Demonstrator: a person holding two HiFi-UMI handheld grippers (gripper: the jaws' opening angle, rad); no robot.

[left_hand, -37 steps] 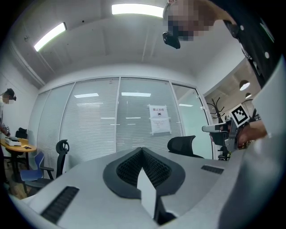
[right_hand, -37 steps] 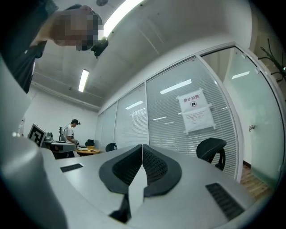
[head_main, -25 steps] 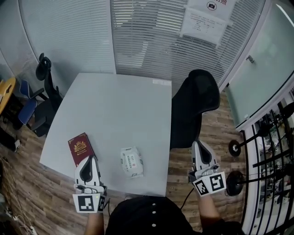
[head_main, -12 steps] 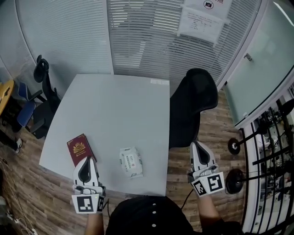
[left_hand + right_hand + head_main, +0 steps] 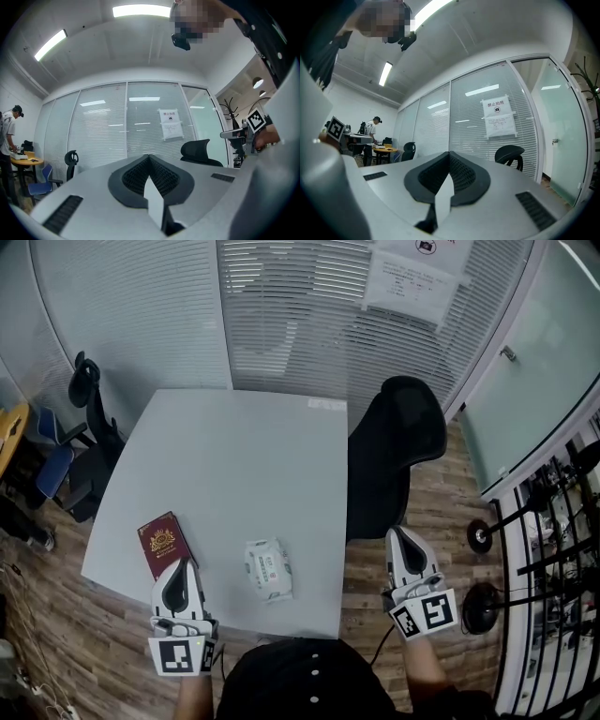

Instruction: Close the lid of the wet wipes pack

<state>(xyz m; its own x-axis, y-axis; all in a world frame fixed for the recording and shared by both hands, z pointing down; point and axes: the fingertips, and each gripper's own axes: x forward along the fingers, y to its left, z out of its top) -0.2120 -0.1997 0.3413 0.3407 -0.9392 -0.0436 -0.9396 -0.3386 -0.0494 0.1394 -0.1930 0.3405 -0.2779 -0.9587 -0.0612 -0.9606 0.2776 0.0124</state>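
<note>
Head view, one moment. The landmark for all places is the wet wipes pack (image 5: 269,572).

**Layout**
- The pack lies flat on the grey bench (image 5: 234,456), close to its near edge, long side running away from the person.
- A red booklet (image 5: 162,543) lies just left of the pack, apart from it.
- The left tool (image 5: 180,565) sits near-left of the pack, beside the booklet's near end, clear of both.
- The right tool (image 5: 404,533) is well right of the pack. It is off the bench, over the wood floor (image 5: 441,521), next to a black chair (image 5: 394,460).

**Tools**
- Left gripper view: left tool (image 5: 149,159), pads pressed together, nothing between them.
- Right gripper view: right tool (image 5: 449,157), likewise pressed together and empty.
- Both point level, out towards the glass wall.

**Step in hand (judgement)**
- No flap stands up from the lid (image 5: 270,564), but at this size I cannot tell whether it is snapped flat or slightly ajar.
- The scene fits either a pack waiting to be pressed shut or one already shut with both tools drawn back.
- Any further contact would call for a closed tool tip brought down on the pack's top face, with the light pack kept from sliding.

**Count**
- Pack: 1
- Booklet: 1
- Tools: 2
- Bench: 1
- Chair right of the pack: 1
</note>
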